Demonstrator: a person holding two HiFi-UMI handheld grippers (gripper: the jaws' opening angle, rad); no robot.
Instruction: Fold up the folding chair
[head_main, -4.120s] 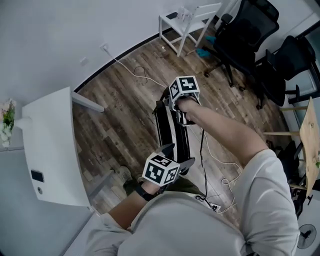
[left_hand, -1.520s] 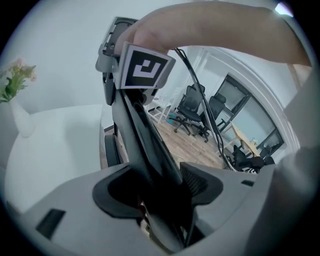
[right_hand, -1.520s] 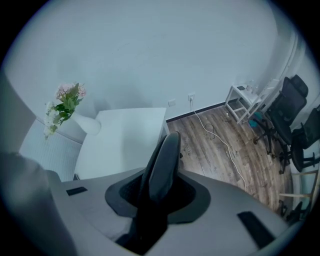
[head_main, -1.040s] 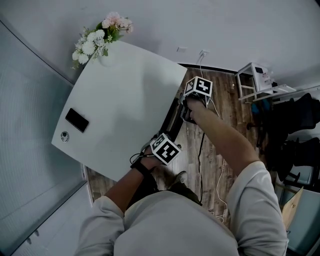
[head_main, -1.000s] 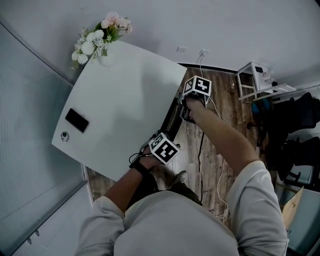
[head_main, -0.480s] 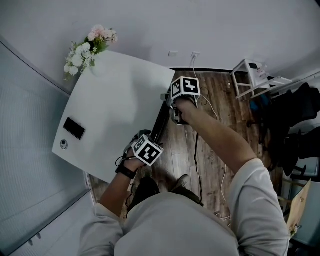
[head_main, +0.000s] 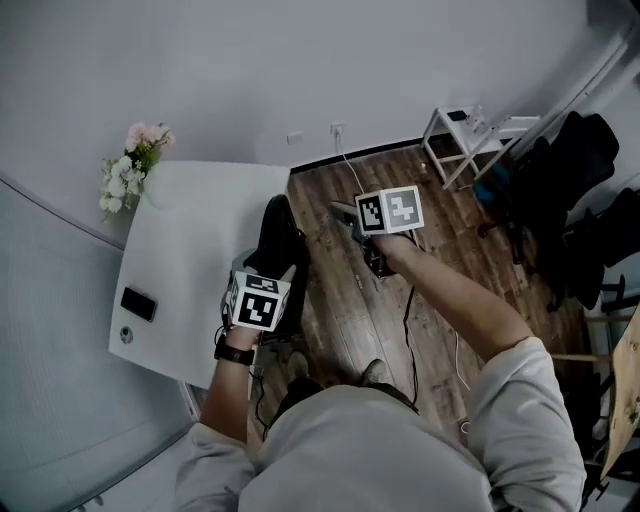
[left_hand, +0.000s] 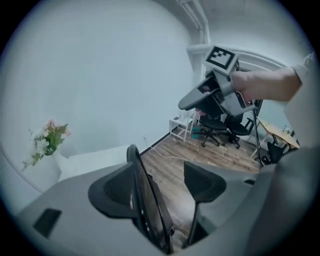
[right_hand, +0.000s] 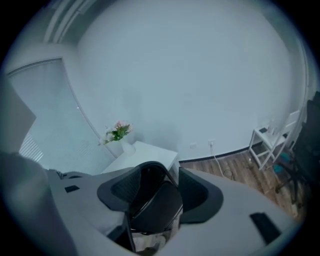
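Nearest in, the left gripper (left_hand: 160, 181) has its jaws wide apart, and they have just been opening. The folding chair (left_hand: 146, 200) shows between them, thin and side-on, close by the left jaw. The jaws do not squeeze it. Whether it brushes that jaw is hard to tell.

In the head view the chair sits just past this gripper. It is folded flat and stands tall way up, on the wooden floor (head_main: 350, 300). It seems to lean on the right edge of the white tabletop (head_main: 200, 220).

The right gripper (right_hand: 159, 192) is farther off to the right and higher up. Its jaws are also apart and have just been opening. It sees the chair face-on through the gap, well apart from the jaws, so it holds nothing.

The left hand is the nearer one, so it would likely make any last touch. The chair looks as good as folded.

The chair's feet are hidden behind the left gripper. A small dark flat thing (head_main: 138, 303) lies on the tabletop, too small to name. Flowers (head_main: 135, 160) stand at its far corner.
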